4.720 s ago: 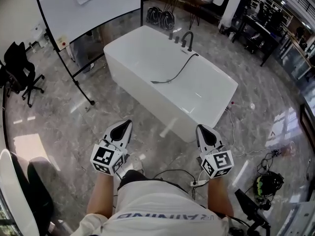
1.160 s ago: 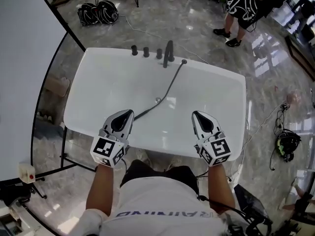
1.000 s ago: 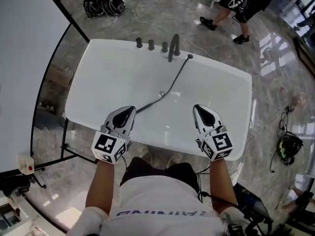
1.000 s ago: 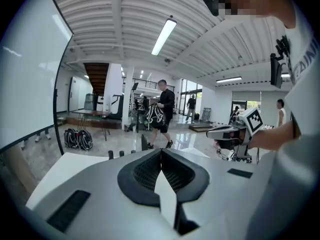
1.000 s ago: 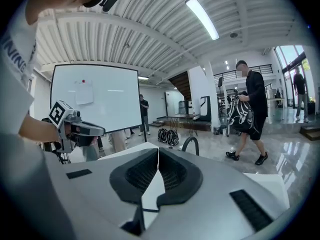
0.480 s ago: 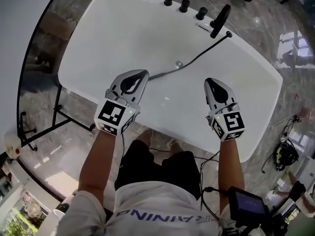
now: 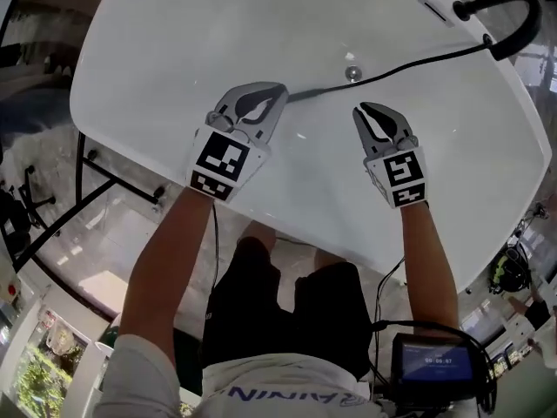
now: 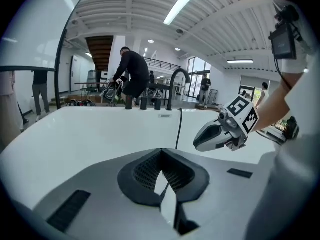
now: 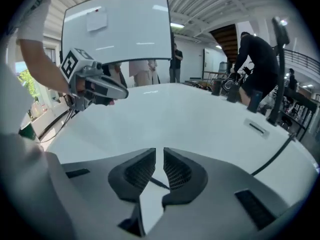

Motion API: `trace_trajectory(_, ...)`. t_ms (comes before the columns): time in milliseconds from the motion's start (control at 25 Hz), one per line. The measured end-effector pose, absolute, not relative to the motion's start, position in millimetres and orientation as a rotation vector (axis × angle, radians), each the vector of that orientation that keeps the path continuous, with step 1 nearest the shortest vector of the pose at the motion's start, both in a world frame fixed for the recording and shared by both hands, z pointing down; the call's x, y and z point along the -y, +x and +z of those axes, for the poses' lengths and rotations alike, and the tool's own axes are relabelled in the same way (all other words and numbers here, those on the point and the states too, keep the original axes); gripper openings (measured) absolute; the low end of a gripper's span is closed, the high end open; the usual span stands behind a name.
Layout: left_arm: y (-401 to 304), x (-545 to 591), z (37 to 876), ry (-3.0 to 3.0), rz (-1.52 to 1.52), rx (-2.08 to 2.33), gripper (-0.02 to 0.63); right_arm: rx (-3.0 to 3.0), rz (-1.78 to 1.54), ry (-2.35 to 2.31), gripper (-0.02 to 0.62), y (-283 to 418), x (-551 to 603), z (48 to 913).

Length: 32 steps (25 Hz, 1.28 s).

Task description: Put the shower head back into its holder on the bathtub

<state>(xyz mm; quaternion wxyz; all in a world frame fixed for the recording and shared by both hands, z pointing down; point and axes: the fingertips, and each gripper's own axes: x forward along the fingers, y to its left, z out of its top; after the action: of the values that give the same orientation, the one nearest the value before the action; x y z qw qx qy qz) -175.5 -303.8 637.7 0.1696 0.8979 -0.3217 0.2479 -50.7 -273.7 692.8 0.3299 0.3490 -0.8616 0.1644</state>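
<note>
Head view: over the bathtub point(image 7: 165, 50), my left gripper point(image 7: 277, 92) is pressed together; my right gripper point(image 7: 362, 111) has just eased apart, empty, near the hose point(image 7: 409, 64)

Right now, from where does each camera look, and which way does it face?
Head view: on the person's head, looking down into the bathtub; forearms, left claw, right claw show.
Left gripper view: on the left claw, facing across the bathtub toward the faucet; its shut jaws show.
Right gripper view: on the right claw, facing across the bathtub; its jaws, just opening slightly, grip nothing.
Shared: each gripper view catches the other claw.
</note>
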Motion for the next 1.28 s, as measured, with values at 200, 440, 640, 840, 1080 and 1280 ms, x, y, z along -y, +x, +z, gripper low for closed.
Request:
trace_trajectory(200, -199, 323, 729, 2.532, 0.799, 0.901, 0.018, 2.195, 0.373, 0.681, 0.116, -96, 275, 822)
trace_trajectory(440, -202, 337, 787, 2.504, 0.882, 0.826, 0.018, 2.097, 0.237, 0.491, 0.138, -124, 274, 916)
trace_trajectory(640, -184, 326, 793, 2.461, 0.953, 0.725, 0.018, 1.996, 0.075, 0.319, 0.156, -114, 276, 936)
trace_trajectory(840, -175, 308, 797, 2.387, 0.991, 0.646, 0.018, 1.888, -0.003, 0.157, 0.176, -111, 282, 959)
trace_trajectory(1080, -162, 310, 785, 2.314, 0.982, 0.649, 0.018, 1.773, -0.116, 0.021, 0.176, -100, 285, 980)
trace_trajectory(1280, -150, 312, 775, 2.299, 0.926, 0.663, 0.018, 1.685, -0.158, -0.048, 0.176, -89, 280, 995)
